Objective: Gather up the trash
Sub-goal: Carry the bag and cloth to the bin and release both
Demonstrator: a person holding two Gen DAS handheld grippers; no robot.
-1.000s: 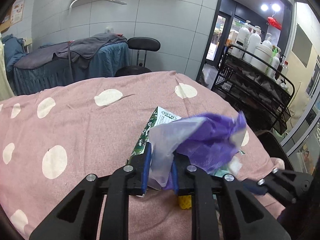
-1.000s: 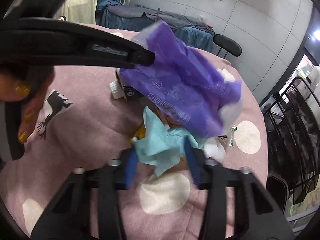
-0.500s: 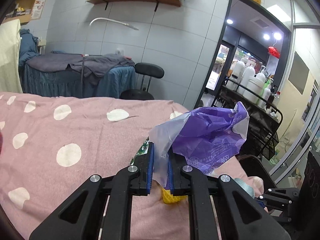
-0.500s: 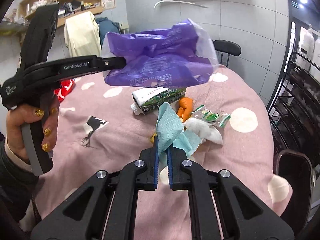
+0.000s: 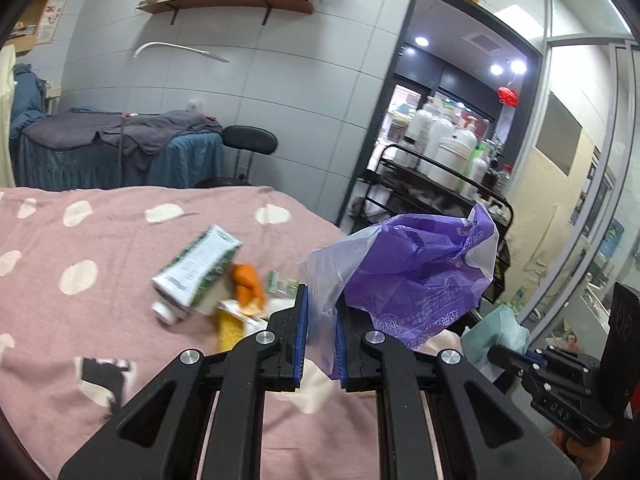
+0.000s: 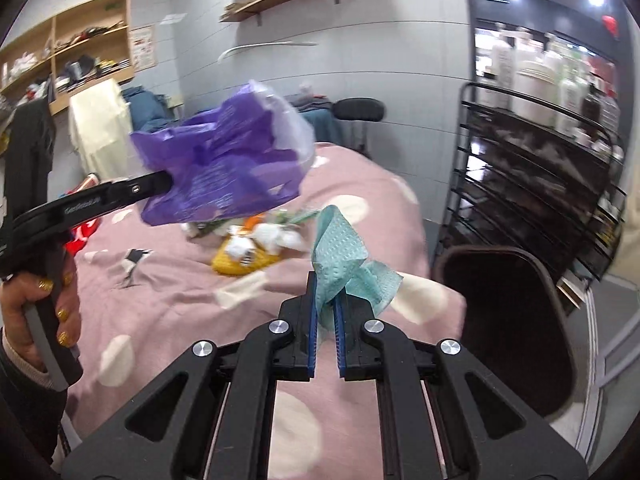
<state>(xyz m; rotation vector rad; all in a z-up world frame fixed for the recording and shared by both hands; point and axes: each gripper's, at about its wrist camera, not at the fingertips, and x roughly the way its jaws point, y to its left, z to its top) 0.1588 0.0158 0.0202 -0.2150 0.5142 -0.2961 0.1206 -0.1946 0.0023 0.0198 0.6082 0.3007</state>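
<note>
My left gripper (image 5: pixel 320 320) is shut on the edge of a purple plastic bag (image 5: pixel 416 276) and holds it in the air above the pink dotted bed cover (image 5: pixel 80 240). My right gripper (image 6: pixel 326 300) is shut on a crumpled teal paper towel (image 6: pixel 340 256), lifted off the bed and right of the bag (image 6: pixel 224 172). On the bed lie a green and white carton (image 5: pixel 196 268), an orange peel (image 5: pixel 248 284), a yellow wrapper (image 6: pixel 240 260) and white tissues (image 6: pixel 276 236). The towel also shows at the right of the left wrist view (image 5: pixel 496 332).
A black wire trolley (image 6: pixel 540 184) with white bottles stands right of the bed. A dark chair seat (image 6: pixel 508 320) is at the bed's right edge. A black stool (image 5: pixel 248 144) and a covered massage table (image 5: pixel 120 152) stand behind.
Both grippers rose from the trash pile. The right one closed on the teal towel and carried it up and right. The left one lifted the bag higher.
</note>
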